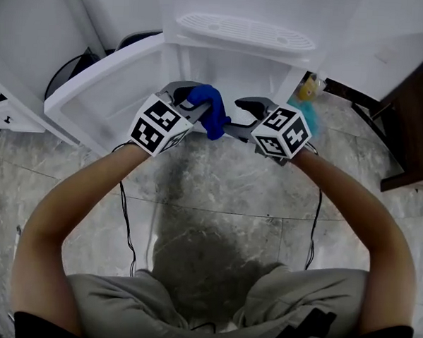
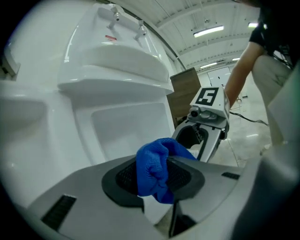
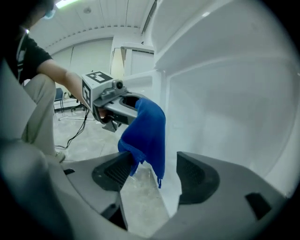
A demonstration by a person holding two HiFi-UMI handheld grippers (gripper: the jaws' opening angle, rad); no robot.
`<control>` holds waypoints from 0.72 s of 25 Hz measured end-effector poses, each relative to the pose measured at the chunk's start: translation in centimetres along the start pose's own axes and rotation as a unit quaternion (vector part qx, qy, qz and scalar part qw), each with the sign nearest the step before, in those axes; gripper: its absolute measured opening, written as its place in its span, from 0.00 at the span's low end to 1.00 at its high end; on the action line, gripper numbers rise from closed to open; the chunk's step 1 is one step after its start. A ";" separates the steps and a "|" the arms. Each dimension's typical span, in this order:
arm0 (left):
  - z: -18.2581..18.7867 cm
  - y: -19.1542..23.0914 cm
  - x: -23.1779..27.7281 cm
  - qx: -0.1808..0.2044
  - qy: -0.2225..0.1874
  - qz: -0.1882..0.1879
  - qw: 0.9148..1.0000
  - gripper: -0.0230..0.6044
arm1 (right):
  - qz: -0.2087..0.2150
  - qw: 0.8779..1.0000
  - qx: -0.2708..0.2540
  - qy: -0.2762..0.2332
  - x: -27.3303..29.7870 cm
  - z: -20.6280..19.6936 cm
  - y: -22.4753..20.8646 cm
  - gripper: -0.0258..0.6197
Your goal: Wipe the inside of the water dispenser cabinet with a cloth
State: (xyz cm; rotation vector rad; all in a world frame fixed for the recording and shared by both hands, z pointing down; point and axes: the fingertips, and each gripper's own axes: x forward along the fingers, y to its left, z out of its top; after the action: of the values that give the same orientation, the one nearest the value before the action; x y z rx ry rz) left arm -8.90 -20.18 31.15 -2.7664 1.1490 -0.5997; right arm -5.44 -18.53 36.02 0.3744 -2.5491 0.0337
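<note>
The water dispenser's white cabinet (image 1: 227, 74) stands open, its door (image 1: 95, 95) swung out to the left. My left gripper (image 1: 194, 100) is shut on a bunched blue cloth (image 1: 210, 112) just in front of the opening. In the left gripper view the cloth (image 2: 157, 171) is pinched between the dark pads of my left gripper (image 2: 157, 180), with the cabinet recess (image 2: 126, 126) behind. My right gripper (image 1: 239, 115) sits close to the right of the cloth. In the right gripper view my right gripper (image 3: 154, 173) is open, and the cloth (image 3: 147, 133) hangs from the left gripper (image 3: 110, 101) over the gap, beside the left pad.
The dispenser's drip grille (image 1: 243, 31) is above the opening. A dark wooden unit (image 1: 418, 133) stands at the right, with a yellow and teal object (image 1: 309, 88) beside the dispenser. Cables (image 1: 127, 224) trail over the stone floor. A white unit (image 1: 9, 112) is at the left.
</note>
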 end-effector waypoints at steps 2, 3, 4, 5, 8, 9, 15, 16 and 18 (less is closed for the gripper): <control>-0.6 0.2 -0.4 -0.032 0.001 0.002 0.999 0.21 | 0.016 1.000 -0.007 -0.011 0.5 0.8 1.4 0.50; -0.7 0.0 -0.4 -0.047 -0.001 0.000 0.999 0.21 | 0.021 1.000 -0.011 -0.016 0.7 1.2 1.9 0.51; -0.6 -0.3 -0.3 -0.059 -0.005 -0.005 0.998 0.21 | 0.022 0.999 -0.013 -0.020 1.0 1.6 2.2 0.53; -0.5 -0.7 -0.2 -0.067 -0.010 -0.012 0.998 0.21 | 0.020 0.999 -0.014 -0.023 1.1 1.9 2.3 0.55; 0.3 -2.4 0.3 -0.088 -0.030 -0.044 0.995 0.21 | 0.016 0.999 -0.002 -0.032 1.5 2.6 2.1 0.57; 0.6 -2.9 0.4 -0.096 -0.038 -0.053 0.993 0.21 | 0.019 0.999 0.003 -0.031 1.6 2.6 2.1 0.57; 0.7 -3.5 1.1 -0.129 -0.055 -0.071 0.988 0.22 | 0.032 0.999 -0.013 0.009 1.5 1.2 2.0 0.21; 0.8 -3.5 1.2 -0.130 -0.058 -0.071 0.987 0.22 | 0.032 0.999 -0.012 0.009 1.4 1.2 1.9 0.19; 0.7 -3.2 1.3 -0.132 -0.062 -0.070 0.987 0.23 | 0.034 0.999 -0.008 0.011 1.4 1.1 1.7 0.18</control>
State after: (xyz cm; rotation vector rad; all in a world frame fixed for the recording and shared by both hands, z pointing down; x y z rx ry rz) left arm -5.65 -18.82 31.63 -3.0757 1.0868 -0.2992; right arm -7.65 -17.41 35.93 0.2793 -2.5378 0.0429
